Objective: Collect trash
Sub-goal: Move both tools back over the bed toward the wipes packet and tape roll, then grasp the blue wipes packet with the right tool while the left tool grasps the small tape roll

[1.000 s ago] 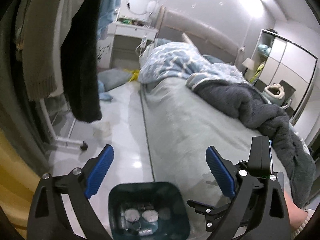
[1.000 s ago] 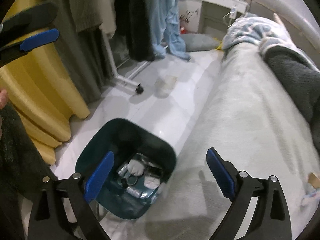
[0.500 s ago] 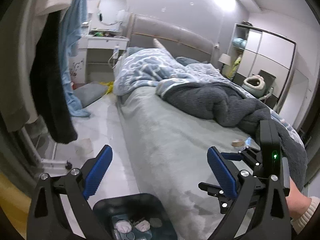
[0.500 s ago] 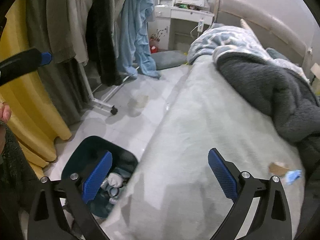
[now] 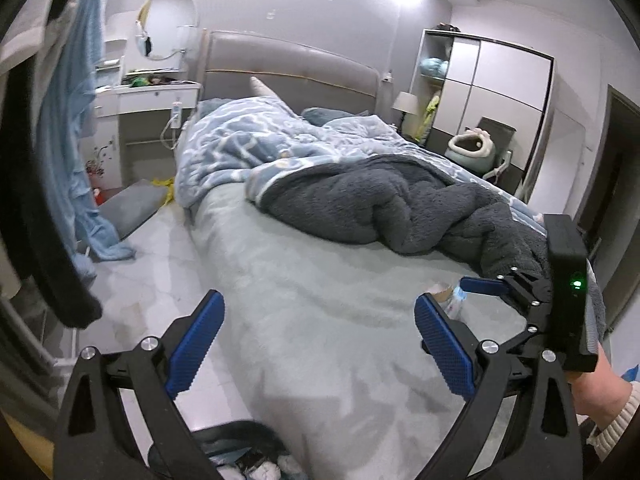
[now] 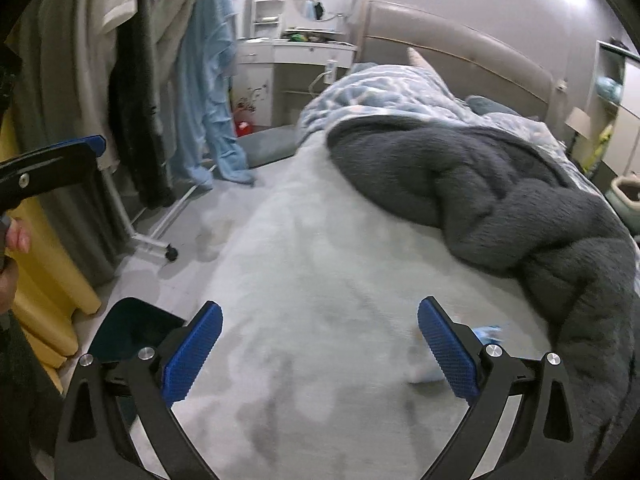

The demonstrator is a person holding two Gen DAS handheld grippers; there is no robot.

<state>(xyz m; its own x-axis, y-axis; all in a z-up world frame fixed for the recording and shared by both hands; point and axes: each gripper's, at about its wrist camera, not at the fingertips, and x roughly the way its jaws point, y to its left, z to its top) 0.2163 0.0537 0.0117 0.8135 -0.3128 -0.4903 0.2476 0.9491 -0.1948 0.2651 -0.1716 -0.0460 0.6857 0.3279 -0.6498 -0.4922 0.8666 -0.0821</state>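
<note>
A dark teal trash bin (image 5: 244, 446) with crumpled tissues inside stands on the floor beside the bed; it also shows in the right wrist view (image 6: 132, 334). Small trash, a blue-and-white wrapper (image 6: 486, 334) and a brown scrap (image 5: 440, 294), lies on the pale bed sheet near the dark blanket. My left gripper (image 5: 318, 340) is open and empty above the bed edge. My right gripper (image 6: 318, 350) is open and empty over the sheet, with the wrapper just beside its right finger. It also appears in the left wrist view (image 5: 520, 292).
A dark grey fleece blanket (image 6: 500, 192) and a blue quilt (image 5: 256, 144) cover the far part of the bed. A clothes rack (image 6: 152, 236) with hanging garments stands left on the floor. A yellow cushion (image 6: 44, 280) lies near the bin. A wardrobe (image 5: 492, 104) stands at the far right.
Both grippers have lifted and swung away from the bin toward the bed. The bin has slid to the bottom edge of both views. The wrapper is now close to the right gripper.
</note>
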